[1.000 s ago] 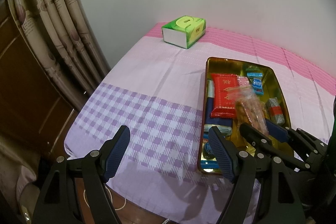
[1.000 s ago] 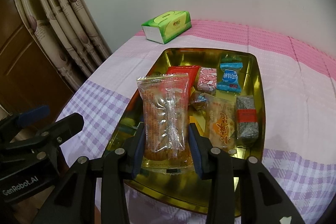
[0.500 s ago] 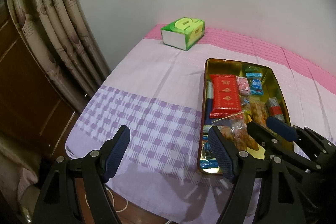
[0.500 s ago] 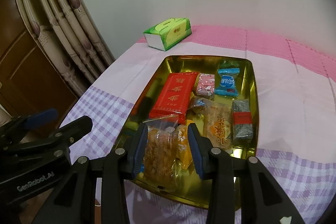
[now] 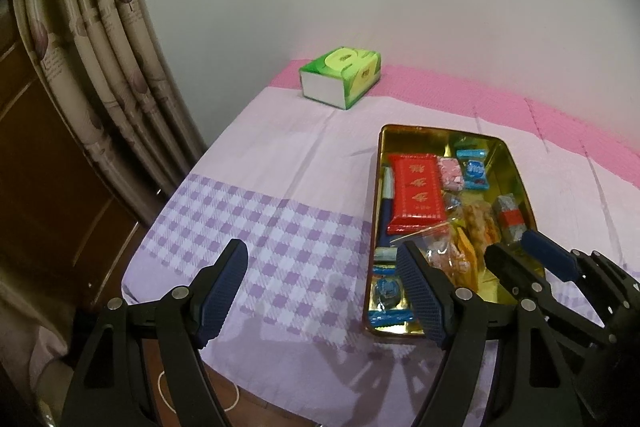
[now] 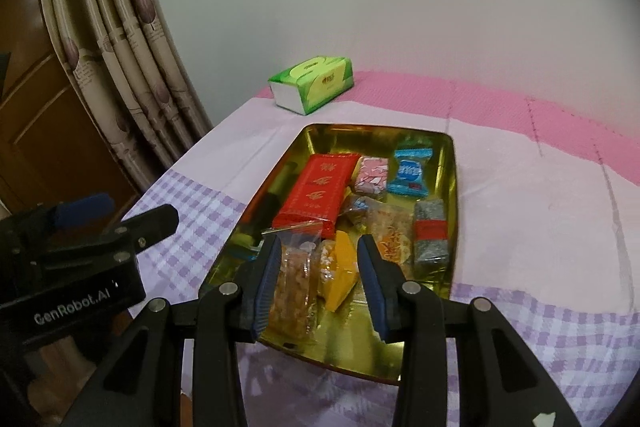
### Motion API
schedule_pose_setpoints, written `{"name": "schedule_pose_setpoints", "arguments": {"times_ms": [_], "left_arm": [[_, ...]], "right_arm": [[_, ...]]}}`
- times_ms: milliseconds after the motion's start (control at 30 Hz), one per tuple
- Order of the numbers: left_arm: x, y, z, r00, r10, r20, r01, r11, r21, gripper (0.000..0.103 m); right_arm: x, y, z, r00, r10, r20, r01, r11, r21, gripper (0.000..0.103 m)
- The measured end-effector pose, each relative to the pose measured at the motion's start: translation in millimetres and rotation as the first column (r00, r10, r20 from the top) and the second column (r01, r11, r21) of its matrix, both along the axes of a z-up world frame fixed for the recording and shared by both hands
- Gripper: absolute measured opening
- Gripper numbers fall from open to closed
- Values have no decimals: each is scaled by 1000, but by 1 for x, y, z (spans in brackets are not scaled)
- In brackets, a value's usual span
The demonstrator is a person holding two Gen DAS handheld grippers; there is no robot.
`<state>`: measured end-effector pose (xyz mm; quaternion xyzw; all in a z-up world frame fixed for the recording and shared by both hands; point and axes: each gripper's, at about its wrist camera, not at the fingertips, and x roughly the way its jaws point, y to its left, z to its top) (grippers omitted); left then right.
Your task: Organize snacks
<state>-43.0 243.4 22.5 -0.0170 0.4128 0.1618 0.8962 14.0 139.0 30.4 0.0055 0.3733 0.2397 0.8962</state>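
two grippers: both held low over a table with a pink and lilac checked cloth
left gripper: jaws wide apart and empty, over the checked part of the cloth, just left of the tray
right gripper: jaws narrow, over the near end of the tray; the clear bag lies between them against the left pad; cannot tell if it is pinched
tray: gold metal, oblong, holding all the snacks
clear bag: brown biscuits inside, near end of the tray beside a yellow packet
other snacks: red packet, pink sweet, blue sweet, grey bar
background: green tissue box at the far edge, curtain on the left
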Motion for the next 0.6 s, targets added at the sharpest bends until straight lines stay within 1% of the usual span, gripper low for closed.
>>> {"name": "schedule_pose_setpoints", "arguments": {"times_ms": [100,200,300,400,467,500,533,600], "left_arm": [[0,0,2,1000,2,7,-2,1000,-2,77],[-2,1,4,1000,15,14,-14,1000,-23,77],[-6,1,10,999,12,43,-10,999,-44,77],[-13,-8,19,997,-23,80,24,999,-24,77],[-18,-17,28,991,-73,109,74,997,-1,77],[-20,-22,31,989,-89,118,88,996,17,79],[-23,-26,36,987,-102,125,98,994,38,84],[-27,-33,44,981,-125,146,120,992,47,90]], "right_arm": [[-6,-5,5,999,-17,33,17,1000,-11,41],[-11,-11,11,998,-30,59,31,999,-17,42],[-17,-17,16,996,-38,83,40,999,-25,46],[-23,-22,18,994,-40,97,43,999,-33,46],[-29,-29,19,994,-42,105,46,998,-41,46],[-31,-32,20,993,-44,109,49,998,-44,46],[-34,-36,21,993,-46,113,52,998,-47,46],[-39,-49,21,991,-61,115,67,997,-47,48]]}}
